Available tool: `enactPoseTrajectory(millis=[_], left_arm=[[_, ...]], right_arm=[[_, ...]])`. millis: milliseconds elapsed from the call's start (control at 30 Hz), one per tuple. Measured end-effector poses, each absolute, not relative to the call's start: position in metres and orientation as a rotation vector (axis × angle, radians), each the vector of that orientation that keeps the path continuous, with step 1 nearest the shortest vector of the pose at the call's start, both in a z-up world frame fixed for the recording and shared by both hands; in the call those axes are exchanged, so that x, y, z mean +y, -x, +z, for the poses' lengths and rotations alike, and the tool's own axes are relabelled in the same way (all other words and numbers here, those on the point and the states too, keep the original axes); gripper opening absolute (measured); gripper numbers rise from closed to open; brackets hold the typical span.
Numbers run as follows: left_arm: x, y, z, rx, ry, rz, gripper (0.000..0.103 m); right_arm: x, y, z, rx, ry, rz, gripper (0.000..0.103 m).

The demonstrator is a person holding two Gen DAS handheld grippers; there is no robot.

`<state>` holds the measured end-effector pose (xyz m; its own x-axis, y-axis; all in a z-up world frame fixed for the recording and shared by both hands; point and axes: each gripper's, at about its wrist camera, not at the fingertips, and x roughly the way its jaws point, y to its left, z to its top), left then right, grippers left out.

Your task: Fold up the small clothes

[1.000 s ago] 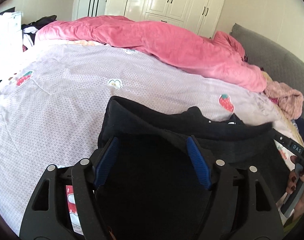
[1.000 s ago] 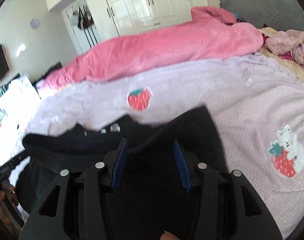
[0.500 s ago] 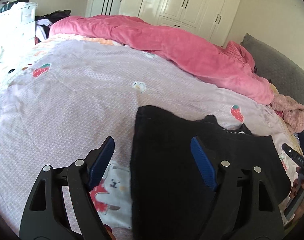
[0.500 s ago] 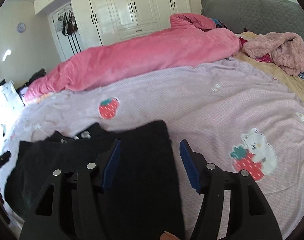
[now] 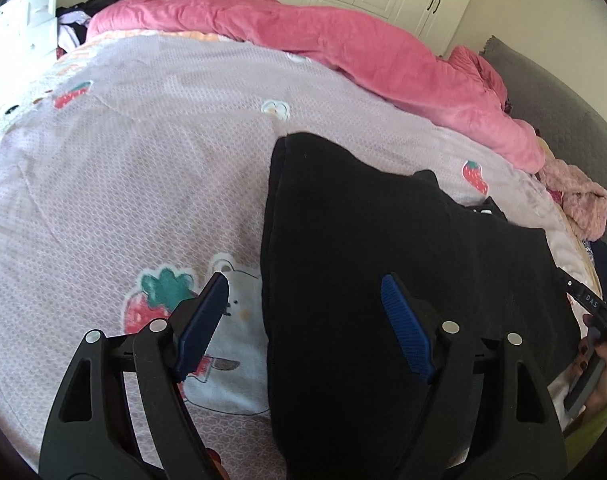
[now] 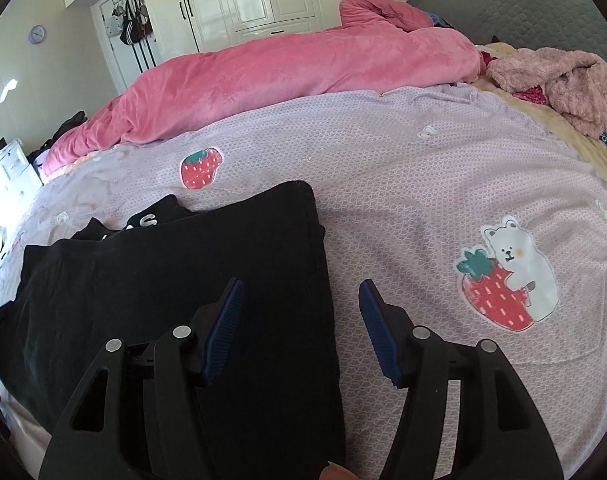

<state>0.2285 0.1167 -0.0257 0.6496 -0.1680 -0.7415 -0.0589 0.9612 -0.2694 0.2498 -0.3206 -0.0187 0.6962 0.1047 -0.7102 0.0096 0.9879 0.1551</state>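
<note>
On the lilac patterned bedspread (image 6: 423, 184) the black folded cotton garment (image 6: 183, 300) lies flat, its side edges between my two tools. My left gripper (image 5: 303, 320) and right gripper (image 6: 299, 320) gape, empty; I should smooth the fold before pinching.

we see a bed (image 6: 403, 184) under a lilac patterned sheet with strawberry and bear prints. a black garment (image 6: 175, 280) lies flat on it, lower left in the right wrist view. a pink duvet (image 6: 295, 68) is heaped along the top, a fuzzy pink garment (image 6: 563, 84) at upper right.
</note>
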Motion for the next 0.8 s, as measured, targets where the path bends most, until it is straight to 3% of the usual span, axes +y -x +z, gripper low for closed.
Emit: enactPoseTrajectory(millis=[67, 100, 133, 200, 267, 367, 633, 800], left_arm=[[0.115, -0.229, -0.029, 0.872, 0.275, -0.061, 0.068], [0.114, -0.23, -0.03, 0.875, 0.276, -0.064, 0.061], [0.113, -0.23, -0.03, 0.877, 0.281, -0.068, 0.057], [0.113, -0.231, -0.031, 0.879, 0.307, -0.086, 0.038], [0.111, -0.23, -0.029, 0.88, 0.321, -0.099, 0.028], [0.108, -0.229, -0.024, 0.855, 0.282, -0.081, 0.01], [0.111, -0.22, -0.007, 0.785, 0.3, -0.112, 0.007], [0.111, -0.227, -0.016, 0.824, 0.289, -0.089, 0.007]], right_arm=[[-0.32, -0.25, -0.019, 0.799, -0.155, 0.06, 0.056], [-0.319, -0.25, -0.019, 0.799, -0.154, 0.064, 0.053], [-0.318, -0.25, -0.019, 0.799, -0.155, 0.072, 0.043], [-0.317, -0.25, -0.019, 0.803, -0.153, 0.08, 0.034], [-0.314, -0.25, -0.019, 0.795, -0.143, 0.086, 0.02], [-0.312, -0.247, -0.014, 0.772, -0.127, 0.08, 0.009], [-0.324, -0.232, 0.003, 0.697, -0.156, 0.034, 0.007], [-0.327, -0.235, -0.009, 0.746, -0.155, 0.007, 0.007]])
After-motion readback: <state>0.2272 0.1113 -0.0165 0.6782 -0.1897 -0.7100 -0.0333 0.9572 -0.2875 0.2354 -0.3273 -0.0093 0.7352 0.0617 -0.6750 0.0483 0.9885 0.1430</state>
